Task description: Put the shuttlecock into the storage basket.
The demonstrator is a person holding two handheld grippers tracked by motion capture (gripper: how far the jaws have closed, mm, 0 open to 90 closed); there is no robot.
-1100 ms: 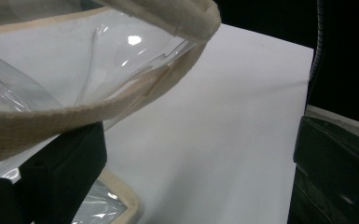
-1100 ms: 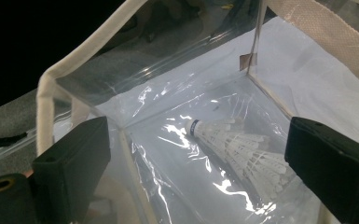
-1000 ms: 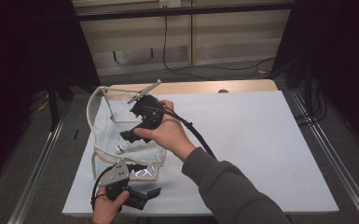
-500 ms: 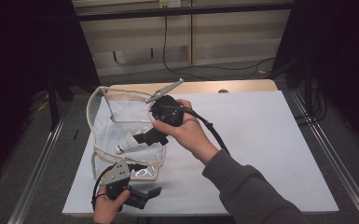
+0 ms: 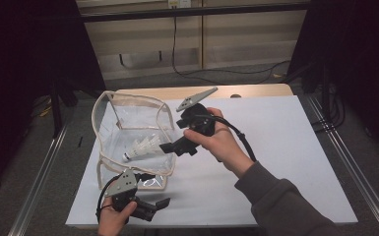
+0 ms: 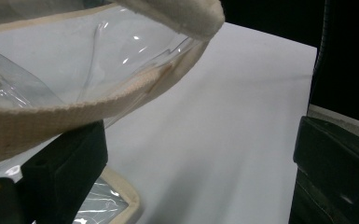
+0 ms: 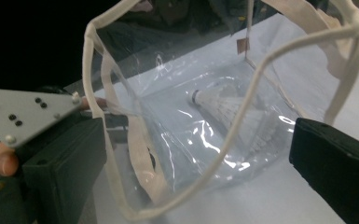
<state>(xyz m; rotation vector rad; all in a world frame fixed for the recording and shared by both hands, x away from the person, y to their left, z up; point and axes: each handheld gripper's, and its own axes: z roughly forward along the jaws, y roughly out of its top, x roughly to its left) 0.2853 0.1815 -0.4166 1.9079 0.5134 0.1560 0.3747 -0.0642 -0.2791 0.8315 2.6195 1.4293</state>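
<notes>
The bag [image 5: 128,142] is glossy clear plastic, creased and glinting, edged with matt cream woven cloth tape. Inside, the shuttlecock [image 5: 142,146] looks white, probably feathered. The surface [image 5: 275,147] is smooth matt white, seemingly paper, over pale wood at its far edge.

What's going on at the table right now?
A shuttlecock lies inside the clear bag on the white table. The right gripper hangs open beside the bag's rim, holding nothing. The left gripper, also open, sits at the bag's near edge, one jaw under the rim strap.
</notes>
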